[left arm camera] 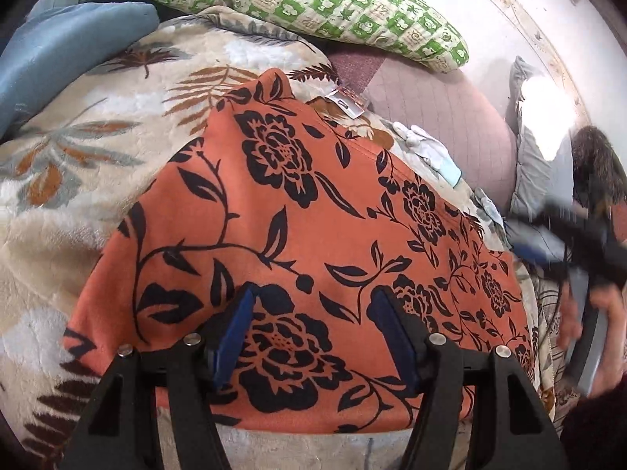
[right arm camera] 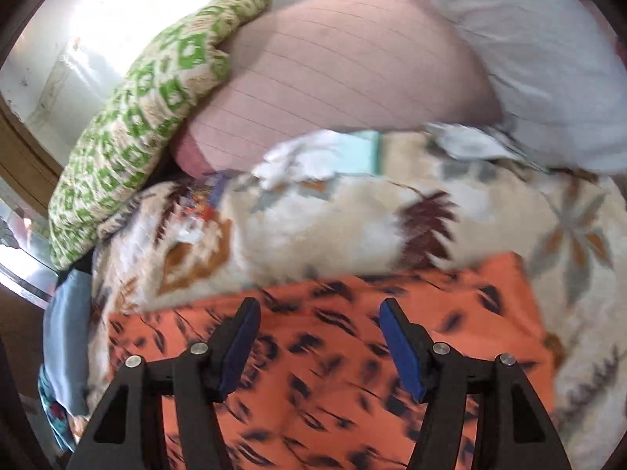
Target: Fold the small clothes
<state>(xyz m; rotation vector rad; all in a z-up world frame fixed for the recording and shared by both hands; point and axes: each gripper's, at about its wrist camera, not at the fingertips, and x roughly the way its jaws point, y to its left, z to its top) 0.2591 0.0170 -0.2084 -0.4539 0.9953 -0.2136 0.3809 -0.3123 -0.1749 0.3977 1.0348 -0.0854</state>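
The left gripper (left arm camera: 313, 329) and right gripper (right arm camera: 319, 337) are held wide and empty above the orange floral garment (left arm camera: 298, 243), which is spread flat on the leaf-patterned blanket (left arm camera: 78, 180) (on a bed), presumably for folding.

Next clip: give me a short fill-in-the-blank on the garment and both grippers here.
The orange garment carries a floral print in ____.
It lies on a cream blanket patterned with ____.
The left gripper and right gripper both have jaws ____, gripping nothing.
The pillow is checked in cream and ____.

Missing: black; leaves; open; green
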